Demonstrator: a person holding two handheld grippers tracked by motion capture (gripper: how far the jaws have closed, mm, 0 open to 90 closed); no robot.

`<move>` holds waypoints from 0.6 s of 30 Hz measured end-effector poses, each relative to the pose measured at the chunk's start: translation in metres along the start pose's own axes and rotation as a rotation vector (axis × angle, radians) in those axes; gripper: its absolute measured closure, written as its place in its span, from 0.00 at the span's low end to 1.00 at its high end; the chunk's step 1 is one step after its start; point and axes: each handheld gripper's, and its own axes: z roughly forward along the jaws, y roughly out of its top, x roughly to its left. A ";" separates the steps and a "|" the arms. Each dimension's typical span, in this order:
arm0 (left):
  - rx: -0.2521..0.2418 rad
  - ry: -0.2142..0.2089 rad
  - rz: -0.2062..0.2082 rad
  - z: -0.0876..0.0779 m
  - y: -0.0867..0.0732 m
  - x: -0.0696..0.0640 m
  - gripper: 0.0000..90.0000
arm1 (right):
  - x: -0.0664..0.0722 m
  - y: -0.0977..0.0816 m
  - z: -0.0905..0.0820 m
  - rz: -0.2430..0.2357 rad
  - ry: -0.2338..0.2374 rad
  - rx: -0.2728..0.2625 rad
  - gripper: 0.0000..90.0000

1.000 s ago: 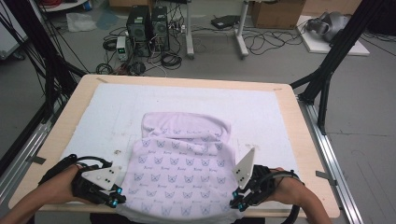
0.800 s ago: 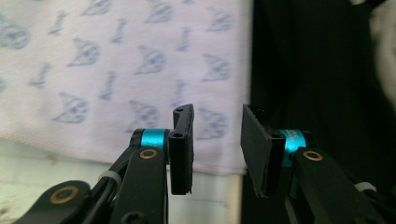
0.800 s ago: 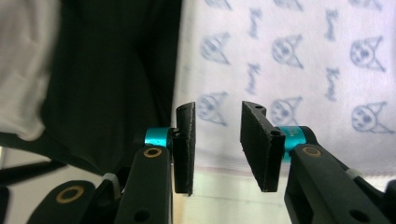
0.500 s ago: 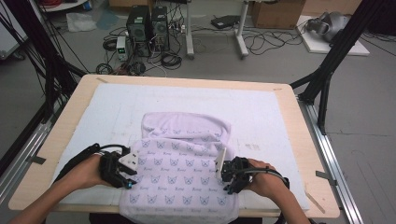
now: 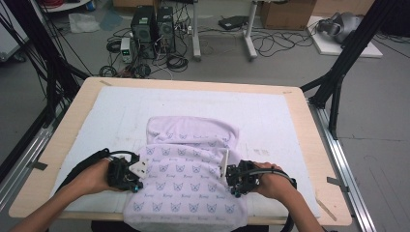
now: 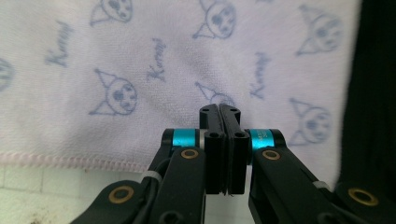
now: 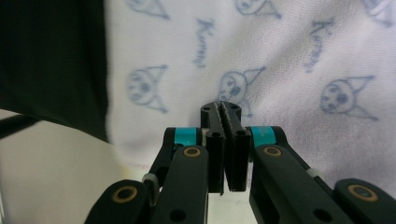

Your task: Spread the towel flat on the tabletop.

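A lavender towel point(image 5: 188, 159) printed with blue cat faces lies on the white mat point(image 5: 270, 121), its far part folded over and its near end hanging over the table's front edge. My left gripper point(image 5: 135, 181) rests at the towel's left side edge, jaws shut. In the left gripper view the shut gripper point(image 6: 219, 112) sits over flat towel point(image 6: 140, 70), just past its stitched hem point(image 6: 70, 161). My right gripper point(image 5: 232, 182) is at the towel's right side edge. In the right gripper view the gripper point(image 7: 220, 109) is also shut over flat towel point(image 7: 280, 60). No cloth shows between either pair of jaws.
The wooden table point(image 5: 309, 145) carries the mat with bare mat left, right and beyond the towel. Black frame posts point(image 5: 338, 72) stand at the table's far corners. Computers and cables point(image 5: 154, 29) are on the floor behind.
Both grippers have moved from the table's front corners forward and inward to the towel's side edges. The towel's near end now looks narrower.
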 end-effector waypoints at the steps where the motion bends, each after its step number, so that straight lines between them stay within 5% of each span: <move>1: -0.024 -0.017 0.011 -0.007 -0.002 -0.002 0.98 | 0.003 -0.003 -0.005 -0.008 -0.003 -0.024 0.99; 3: -0.067 -0.056 0.038 -0.021 -0.005 -0.011 0.98 | 0.009 -0.010 -0.016 -0.024 0.032 -0.088 0.99; 5: -0.133 -0.132 0.089 -0.037 -0.012 -0.026 0.98 | 0.019 -0.021 -0.028 -0.072 0.125 -0.187 0.99; 8: -0.209 -0.191 0.103 -0.047 -0.020 -0.037 0.93 | 0.029 -0.034 -0.034 -0.143 0.202 -0.298 0.92; 9: -0.222 -0.175 0.074 -0.049 -0.021 -0.036 0.78 | 0.030 -0.038 -0.034 -0.134 0.166 -0.311 0.75; 10: -0.215 -0.147 0.044 -0.049 -0.022 -0.034 0.68 | 0.029 -0.042 -0.034 -0.101 0.122 -0.320 0.73; 13: -0.200 -0.088 0.000 -0.045 -0.023 -0.026 0.68 | 0.022 -0.044 -0.030 -0.023 0.058 -0.293 0.70; 18: -0.115 -0.020 -0.015 -0.027 -0.016 -0.012 0.67 | 0.015 -0.033 -0.022 0.014 -0.042 -0.217 0.69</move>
